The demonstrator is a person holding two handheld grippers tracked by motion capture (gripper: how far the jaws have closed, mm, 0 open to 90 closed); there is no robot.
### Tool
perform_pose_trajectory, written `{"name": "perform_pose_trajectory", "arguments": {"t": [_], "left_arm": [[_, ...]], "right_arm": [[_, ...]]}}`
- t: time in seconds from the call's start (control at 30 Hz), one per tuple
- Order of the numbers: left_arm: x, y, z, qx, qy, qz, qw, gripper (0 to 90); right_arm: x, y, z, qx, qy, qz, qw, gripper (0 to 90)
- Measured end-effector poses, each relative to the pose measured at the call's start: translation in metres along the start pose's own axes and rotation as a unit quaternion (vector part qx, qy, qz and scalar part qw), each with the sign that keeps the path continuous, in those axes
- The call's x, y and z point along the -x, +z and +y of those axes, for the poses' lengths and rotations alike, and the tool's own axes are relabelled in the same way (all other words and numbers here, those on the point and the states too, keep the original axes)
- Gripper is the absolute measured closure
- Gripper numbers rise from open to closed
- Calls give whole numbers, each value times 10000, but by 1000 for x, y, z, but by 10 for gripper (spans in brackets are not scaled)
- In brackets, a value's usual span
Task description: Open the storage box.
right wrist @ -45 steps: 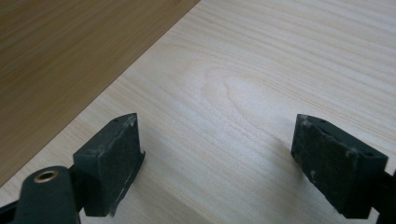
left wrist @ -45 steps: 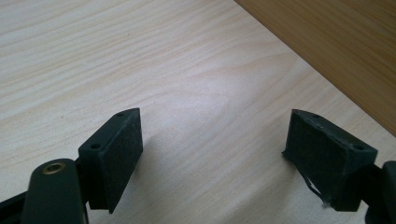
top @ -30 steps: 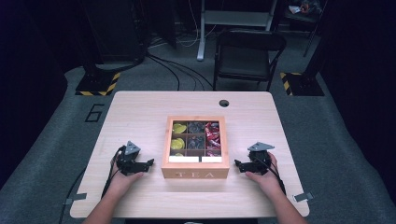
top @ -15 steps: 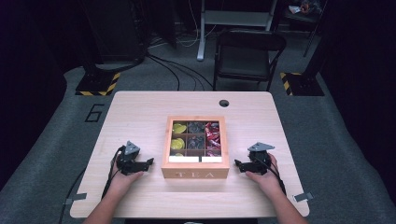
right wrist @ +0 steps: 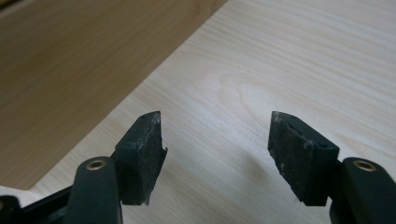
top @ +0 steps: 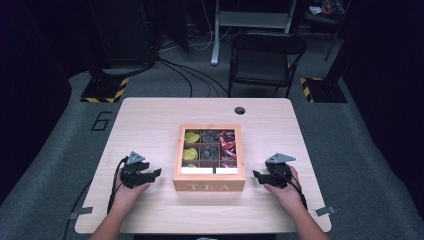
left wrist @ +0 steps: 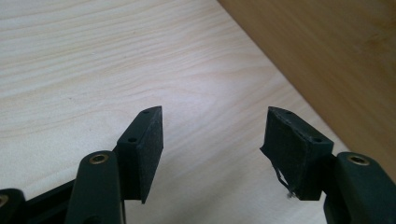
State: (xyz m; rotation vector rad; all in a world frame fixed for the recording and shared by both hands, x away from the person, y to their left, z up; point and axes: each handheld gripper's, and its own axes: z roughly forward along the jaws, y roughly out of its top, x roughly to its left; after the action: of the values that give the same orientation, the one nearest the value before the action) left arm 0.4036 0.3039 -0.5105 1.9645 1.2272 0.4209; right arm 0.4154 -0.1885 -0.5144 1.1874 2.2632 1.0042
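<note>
A wooden box (top: pixel 209 186) marked TEA stands in the middle of the light wooden table (top: pixel 150 125). Its compartments hold yellow (top: pixel 191 153), dark and red (top: pixel 227 145) tea bags. My left gripper (top: pixel 156 173) rests on the table left of the box, pointing at its side wall (left wrist: pixel 327 56). It is open (left wrist: pixel 215 135); its jaws have just been closing, with nothing between them. My right gripper (top: pixel 256 176) lies to the right of the box, facing its other wall (right wrist: pixel 70 60). It is also open (right wrist: pixel 215 140), its jaws likewise just closing on nothing.
A round cable hole (top: pixel 240 110) sits near the table's far edge. A black folding chair (top: pixel 265 55) stands behind the table, and cables run over the grey floor (top: pixel 185 75). Bare tabletop lies on both sides of the box.
</note>
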Motion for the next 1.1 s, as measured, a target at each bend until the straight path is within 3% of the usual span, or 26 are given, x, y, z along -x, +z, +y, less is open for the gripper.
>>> {"name": "perform_pose_trajectory", "arguments": {"t": [0.23, 0.43, 0.5, 0.63, 0.73, 0.93, 1.1], "left_arm": [[9, -15, 6, 208, 78, -18, 9998, 344], [12, -23, 12, 268, 98, -26, 9996, 342], [12, -27, 14, 220, 105, -94, 9997, 364], [16, -32, 15, 186, 288, -94, 9994, 387], [20, -37, 16, 182, 388, -143, 9990, 401], [28, -46, 17, 131, 366, -328, 9987, 462], [34, -51, 17, 90, 588, -403, 9974, 479]], "right_arm": [[-10, -5, 7, 31, -115, 138, 9998, 379], [-16, -19, 15, 117, -208, 259, 9994, 408], [-18, -25, 18, 167, -140, 374, 9991, 419], [-23, -36, 22, 318, -105, 512, 9981, 434], [-27, -44, 25, 463, -218, 450, 9977, 418], [-33, -55, 25, 472, -231, 570, 9970, 425], [-36, -61, 21, 559, -280, 460, 9970, 417]]}}
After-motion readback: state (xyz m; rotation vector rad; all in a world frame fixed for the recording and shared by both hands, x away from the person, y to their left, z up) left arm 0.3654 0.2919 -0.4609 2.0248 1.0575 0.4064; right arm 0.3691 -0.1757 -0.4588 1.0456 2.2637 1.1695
